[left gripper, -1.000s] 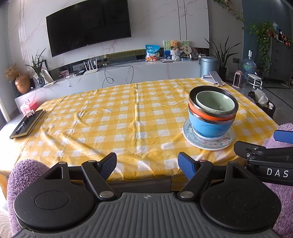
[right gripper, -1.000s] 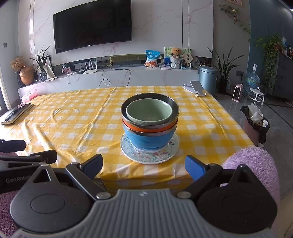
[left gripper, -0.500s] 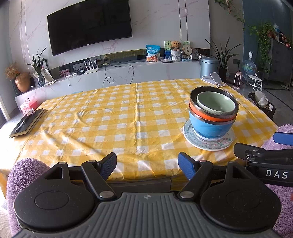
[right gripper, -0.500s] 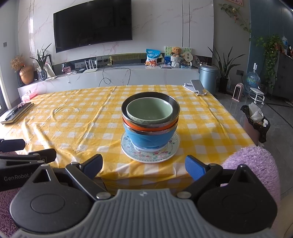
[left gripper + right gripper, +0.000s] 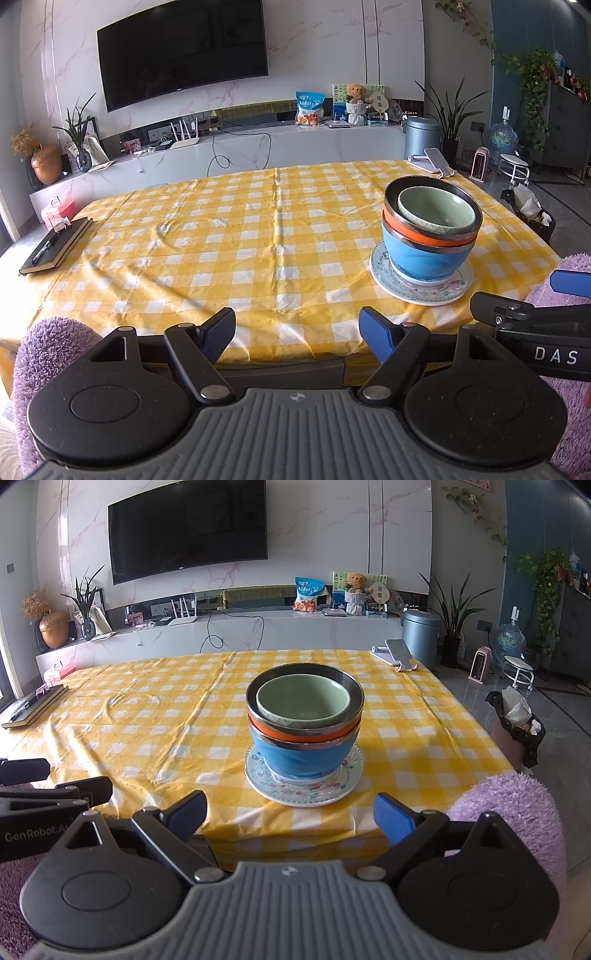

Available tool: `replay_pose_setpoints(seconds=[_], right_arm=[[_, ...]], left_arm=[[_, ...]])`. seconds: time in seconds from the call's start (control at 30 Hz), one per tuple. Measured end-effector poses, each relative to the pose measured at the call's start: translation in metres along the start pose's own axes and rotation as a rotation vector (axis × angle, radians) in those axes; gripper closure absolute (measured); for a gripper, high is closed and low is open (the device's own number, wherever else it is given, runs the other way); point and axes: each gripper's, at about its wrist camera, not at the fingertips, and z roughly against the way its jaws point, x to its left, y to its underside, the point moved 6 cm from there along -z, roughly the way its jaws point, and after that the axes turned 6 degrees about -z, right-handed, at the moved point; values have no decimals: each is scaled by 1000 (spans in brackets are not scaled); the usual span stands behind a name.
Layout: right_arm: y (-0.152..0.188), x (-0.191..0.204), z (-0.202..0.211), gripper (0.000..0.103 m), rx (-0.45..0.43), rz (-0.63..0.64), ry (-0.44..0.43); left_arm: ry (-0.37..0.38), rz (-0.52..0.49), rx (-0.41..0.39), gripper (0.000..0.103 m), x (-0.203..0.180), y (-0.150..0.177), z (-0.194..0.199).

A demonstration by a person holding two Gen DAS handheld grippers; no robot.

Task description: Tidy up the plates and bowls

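Observation:
A stack stands near the front edge of the yellow checked table (image 5: 221, 240) (image 5: 147, 716). At its base lies a floral plate (image 5: 421, 288) (image 5: 304, 788). On it nest a blue bowl (image 5: 424, 258) (image 5: 299, 757), an orange bowl (image 5: 417, 234) (image 5: 291, 734) with a steel rim, and a pale green bowl (image 5: 436, 212) (image 5: 303, 699) on top. My left gripper (image 5: 297, 334) hangs open before the table edge, left of the stack. Directly in front of the stack, my right gripper (image 5: 290, 816) is open too, holding nothing.
A black notebook with a pen (image 5: 55, 245) (image 5: 33, 705) lies at the table's left edge. A phone on a stand (image 5: 434, 160) (image 5: 399, 653) sits at the far right corner. Purple fluffy seats (image 5: 48, 350) (image 5: 517, 812) flank the grippers. A bin with a black bag (image 5: 517, 723) stands on the floor at the right.

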Motion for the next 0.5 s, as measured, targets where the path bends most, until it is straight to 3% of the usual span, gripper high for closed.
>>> replay_pose_setpoints(seconds=[0.5], right_arm=[[3, 1, -1, 6, 3, 8, -2]], left_arm=[[-1, 2, -9, 14, 2, -1, 3]])
